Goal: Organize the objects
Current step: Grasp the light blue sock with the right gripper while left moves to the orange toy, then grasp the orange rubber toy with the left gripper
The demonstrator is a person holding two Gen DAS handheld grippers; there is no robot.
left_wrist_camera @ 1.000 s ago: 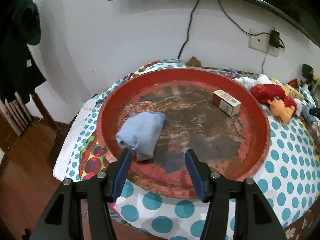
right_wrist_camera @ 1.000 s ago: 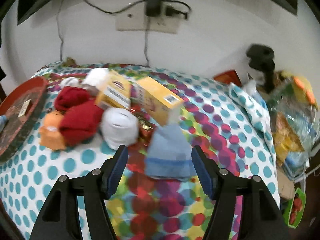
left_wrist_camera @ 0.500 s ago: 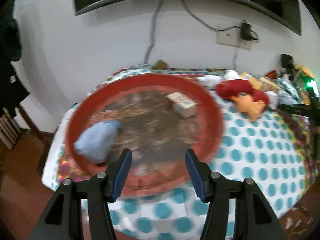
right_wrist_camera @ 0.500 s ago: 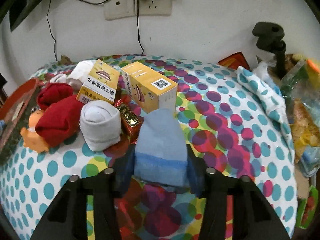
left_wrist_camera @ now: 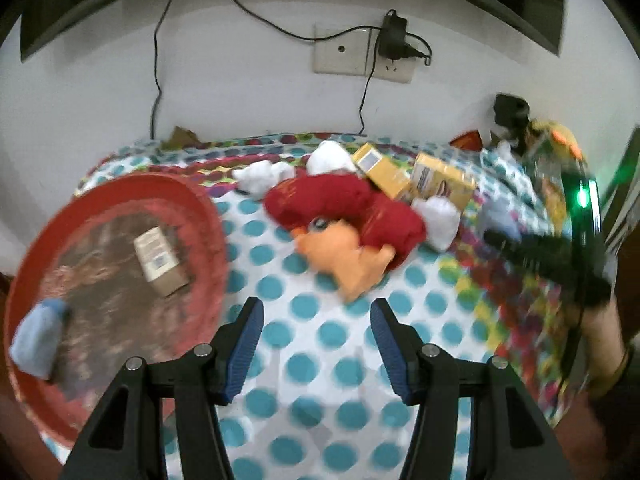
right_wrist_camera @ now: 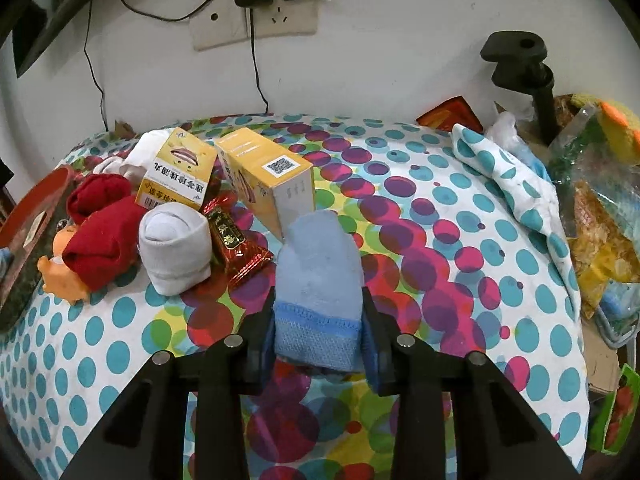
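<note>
My right gripper is shut on a rolled light-blue sock just above the dotted tablecloth. My left gripper is open and empty over the cloth, right of the round red tray. The tray holds another light-blue sock and a small tan box. Beyond the left gripper lie a red sock and an orange plush toy. In the right wrist view I see a white sock roll, two yellow boxes and a red packet.
A wall with a socket and cables stands behind the table. At the right edge are a black clamp stand, a folded dotted cloth and snack bags. My right gripper and hand show in the left wrist view.
My right gripper closed on the light-blue sock. My left gripper swung right, from over the red tray to the cloth in front of the plush toy.
</note>
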